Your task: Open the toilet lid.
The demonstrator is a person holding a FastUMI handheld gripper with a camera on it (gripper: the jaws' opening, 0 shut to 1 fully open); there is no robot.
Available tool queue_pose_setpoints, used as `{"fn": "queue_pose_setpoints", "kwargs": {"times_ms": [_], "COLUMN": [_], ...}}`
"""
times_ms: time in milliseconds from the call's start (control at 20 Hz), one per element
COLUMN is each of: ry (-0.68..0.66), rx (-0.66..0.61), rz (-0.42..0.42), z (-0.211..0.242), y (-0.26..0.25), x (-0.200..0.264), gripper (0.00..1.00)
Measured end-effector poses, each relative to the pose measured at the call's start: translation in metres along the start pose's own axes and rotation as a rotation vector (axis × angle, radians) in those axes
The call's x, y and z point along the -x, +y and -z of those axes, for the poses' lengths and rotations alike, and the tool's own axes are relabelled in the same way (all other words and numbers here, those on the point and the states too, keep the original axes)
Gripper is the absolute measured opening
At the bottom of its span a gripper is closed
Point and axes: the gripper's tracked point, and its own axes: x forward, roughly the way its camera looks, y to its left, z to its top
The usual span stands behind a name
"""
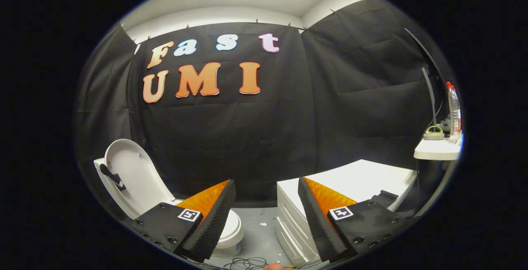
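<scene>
Beyond the left finger, the toilet lid point(128, 175) stands raised — apparently open already.
Gripper point(266, 202) spread wide, empty; lid likely rigid, light, slick plastic — best caught at its rim.

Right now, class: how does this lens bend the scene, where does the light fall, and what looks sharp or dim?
Gripper view: fisheye curvature bows the white cabinet and the ceiling line; light from above brightens the raised toilet lid; the open claw is sharp, its fingers apart on nothing; the bottles at the fringe look squeezed and dim.
</scene>
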Motion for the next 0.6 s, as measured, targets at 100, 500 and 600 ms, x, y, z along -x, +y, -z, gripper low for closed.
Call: {"fn": "queue_pose_setpoints", "kwargs": {"times_ms": [100,500,600], "ry": [-0.027,-0.005,0.012], "rx": [0.018,0.003,-0.002], "rz": [0.002,-0.053,-0.055], "z": [-0.007,0.014,0.018], "y": [0.002,0.018,0.017], "x": [0.005,0.013,0.010], "gripper": [0.97,0.98,0.99]}}
